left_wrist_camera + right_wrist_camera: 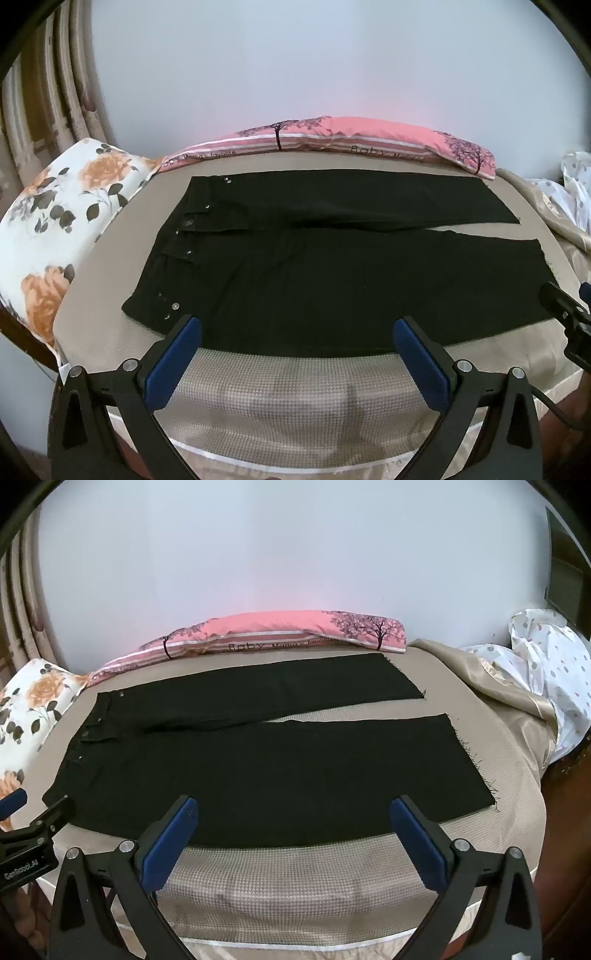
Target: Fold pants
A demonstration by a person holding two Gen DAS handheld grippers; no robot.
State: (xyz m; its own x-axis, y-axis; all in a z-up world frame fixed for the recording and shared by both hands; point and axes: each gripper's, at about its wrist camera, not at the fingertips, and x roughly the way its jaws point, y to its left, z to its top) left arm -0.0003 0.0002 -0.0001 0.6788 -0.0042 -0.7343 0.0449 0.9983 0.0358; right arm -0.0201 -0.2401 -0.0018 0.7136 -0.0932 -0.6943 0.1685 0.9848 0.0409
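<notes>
Hovering wide open, holding nothing: left gripper [297, 332] and right gripper [294, 812], black pants [258, 760] at twelve o'clock, unfolded. Likely needing: gripping near edge.

A home bedroom — bed [295, 398] with beige cover, floral pillow [55, 221], pink pillow [258, 635] against the wall, curtains [55, 92]

A bare strip of bed [295, 391] lies open along the near edge of the black pants [314, 288]. A floral pillow [55, 229] crowds the left, a pink pillow [280, 631] the far edge, rumpled bedding [546, 686] the right.
</notes>
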